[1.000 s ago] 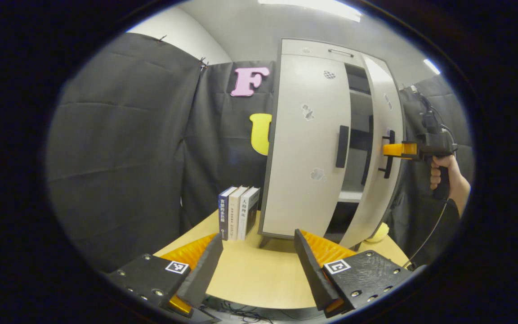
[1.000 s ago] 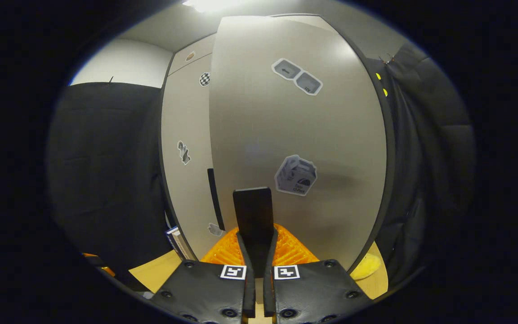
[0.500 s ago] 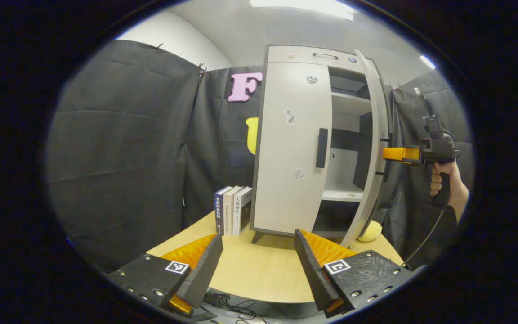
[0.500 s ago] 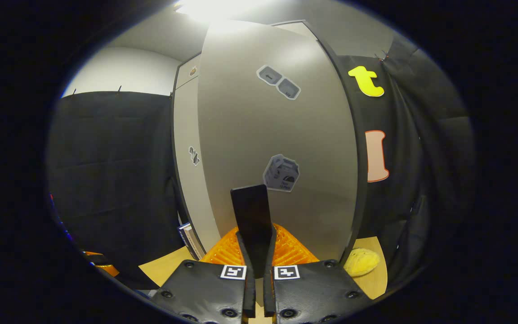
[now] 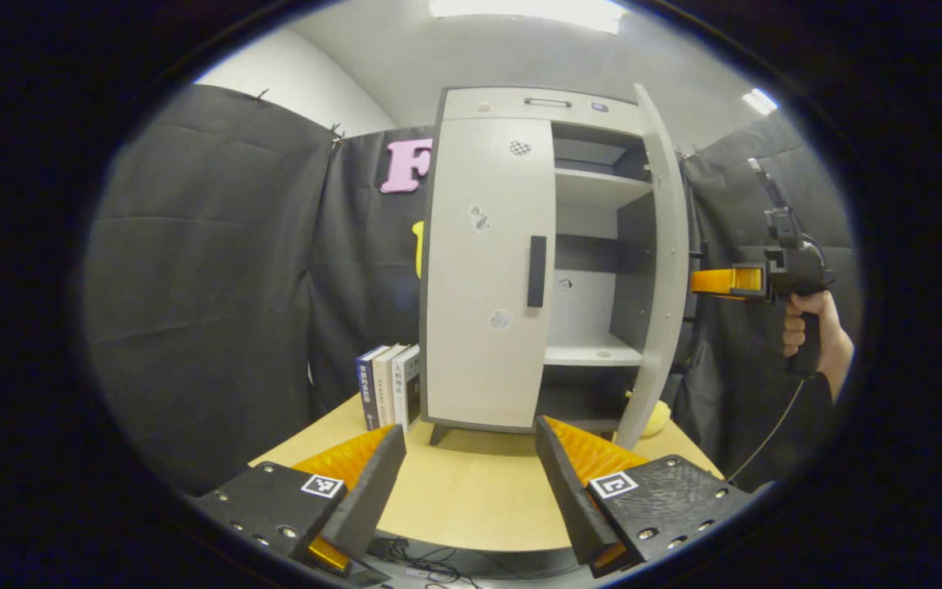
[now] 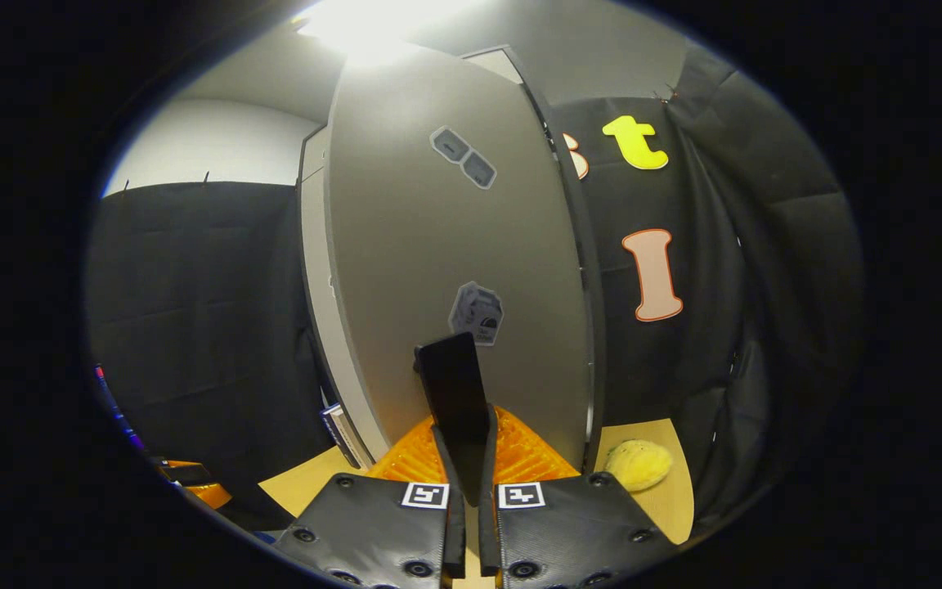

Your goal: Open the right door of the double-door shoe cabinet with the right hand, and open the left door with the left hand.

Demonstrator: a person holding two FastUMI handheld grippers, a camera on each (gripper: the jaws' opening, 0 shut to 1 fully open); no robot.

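While the right tool (image 6: 464, 458) pinches the right door's handle (image 6: 452, 384), the spread left tool (image 5: 467, 478) waits; overswinging could tip the cabinet (image 5: 491, 270).

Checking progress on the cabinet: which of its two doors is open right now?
The right door, swung out edge-on so the shelves show, its handle clamped in the right gripper. The left door sits shut.

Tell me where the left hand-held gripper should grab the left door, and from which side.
Take the left door by its black vertical handle near the inner edge. Come straight at the front, fingers either side of the bar, probably best mid-height. The left hand-held gripper is open and back from it.
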